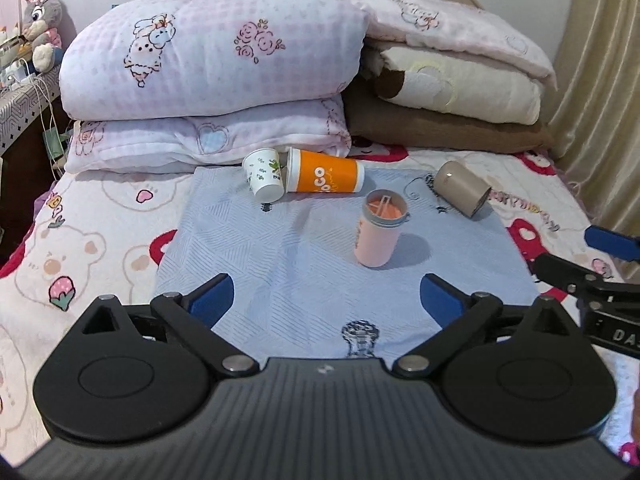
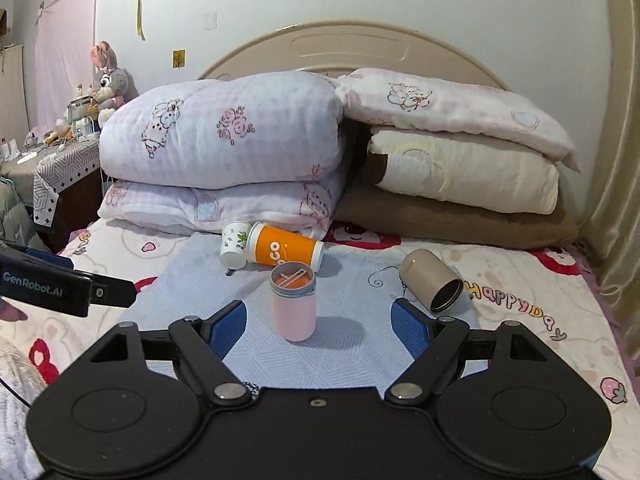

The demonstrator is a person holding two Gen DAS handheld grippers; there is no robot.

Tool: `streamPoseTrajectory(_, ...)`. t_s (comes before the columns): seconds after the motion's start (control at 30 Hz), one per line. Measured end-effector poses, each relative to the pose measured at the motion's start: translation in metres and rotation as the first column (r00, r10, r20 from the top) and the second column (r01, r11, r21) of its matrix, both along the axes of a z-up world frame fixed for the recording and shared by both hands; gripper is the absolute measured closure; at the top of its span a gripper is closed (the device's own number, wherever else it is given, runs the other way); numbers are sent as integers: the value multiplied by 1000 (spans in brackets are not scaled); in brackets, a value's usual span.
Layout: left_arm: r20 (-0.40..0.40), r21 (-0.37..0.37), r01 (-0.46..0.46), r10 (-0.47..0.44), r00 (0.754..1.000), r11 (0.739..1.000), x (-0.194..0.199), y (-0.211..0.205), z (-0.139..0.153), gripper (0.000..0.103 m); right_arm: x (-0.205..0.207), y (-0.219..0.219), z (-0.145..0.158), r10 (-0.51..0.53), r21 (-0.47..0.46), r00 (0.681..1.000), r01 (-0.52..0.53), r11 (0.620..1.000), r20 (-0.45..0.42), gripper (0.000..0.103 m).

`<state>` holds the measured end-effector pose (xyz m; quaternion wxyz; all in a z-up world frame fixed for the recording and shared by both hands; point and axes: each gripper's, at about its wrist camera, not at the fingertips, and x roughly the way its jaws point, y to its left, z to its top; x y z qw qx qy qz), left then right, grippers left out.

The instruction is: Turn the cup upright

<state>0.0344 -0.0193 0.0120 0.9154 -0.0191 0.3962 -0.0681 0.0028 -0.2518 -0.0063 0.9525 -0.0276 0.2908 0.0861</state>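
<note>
A pink cup [image 1: 376, 232] [image 2: 293, 304] stands upright on the light blue cloth [image 1: 280, 248] [image 2: 344, 344]. An orange cup [image 1: 324, 176] [image 2: 286, 249] lies on its side at the back, against a small white leaf-print cup [image 1: 263, 174] [image 2: 235, 244] that is tilted over. A beige cup [image 1: 462, 193] [image 2: 432, 286] lies on its side at the right. My left gripper [image 1: 326, 300] is open and empty, near the cloth's front. My right gripper [image 2: 320, 326] is open and empty, its fingers either side of the pink cup but short of it.
Folded quilts and pillows [image 1: 216, 60] [image 2: 224, 136] are stacked behind the cups against the headboard [image 2: 360, 48]. A curtain [image 1: 600, 60] hangs at the right. A bedside table with a plush rabbit [image 2: 106, 76] stands at the left. The bear-print sheet [image 1: 80, 248] surrounds the cloth.
</note>
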Motion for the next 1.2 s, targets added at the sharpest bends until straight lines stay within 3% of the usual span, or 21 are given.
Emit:
streamPoseTrajectory(0.17, -5, -23, -35, 34, 999, 999, -16, 2, 9, 0, -14, -6, 9, -69, 23, 997, 69, 997, 15, 4)
streamPoseTrajectory(0.7, 2, 41, -62, 62, 998, 997, -38, -8, 16, 0, -41, -5, 31, -144, -8, 987, 145, 989, 68, 2)
streamPoseTrajectory(1.2, 10, 66, -82, 82, 997, 994, -39, -5, 18, 0, -42, -3, 29, -167, -17, 986, 168, 986, 24, 2)
